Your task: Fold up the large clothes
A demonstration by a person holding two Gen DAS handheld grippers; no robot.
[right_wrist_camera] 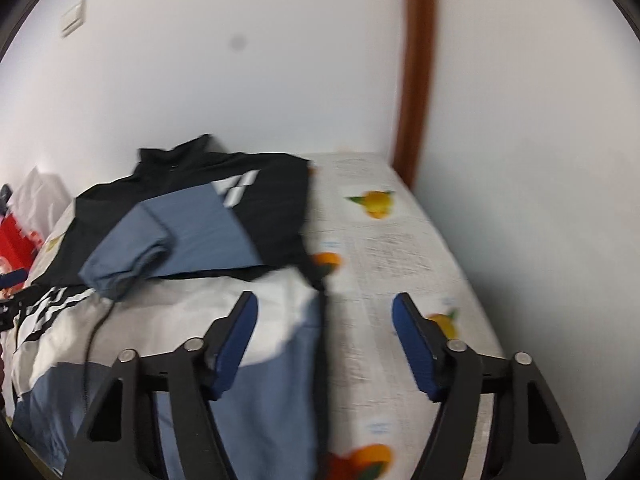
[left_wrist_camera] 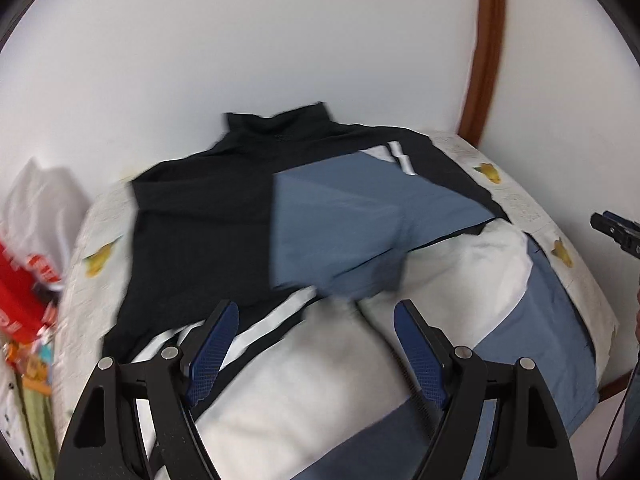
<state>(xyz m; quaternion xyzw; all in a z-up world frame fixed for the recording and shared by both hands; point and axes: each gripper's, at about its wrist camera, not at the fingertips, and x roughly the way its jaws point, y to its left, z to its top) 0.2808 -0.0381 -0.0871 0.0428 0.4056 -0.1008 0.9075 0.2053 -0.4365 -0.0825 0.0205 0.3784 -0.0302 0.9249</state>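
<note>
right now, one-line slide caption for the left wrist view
Open left gripper hovers over a black, blue and white jacket spread on a fruit-print sheet.

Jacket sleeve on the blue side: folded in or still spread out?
Folded in. The blue sleeve lies across the jacket's black chest, cuff near the middle; the right wrist view shows the same.

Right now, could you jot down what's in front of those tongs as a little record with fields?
garment: jacket, black, blue and white, spread on the table
sleeve: blue sleeve folded across the chest
surface: fruit-print tablecloth
left tongs: open, holding nothing, above the jacket's white part
right tongs: open, holding nothing, above the jacket's edge
backdrop: white wall
</note>
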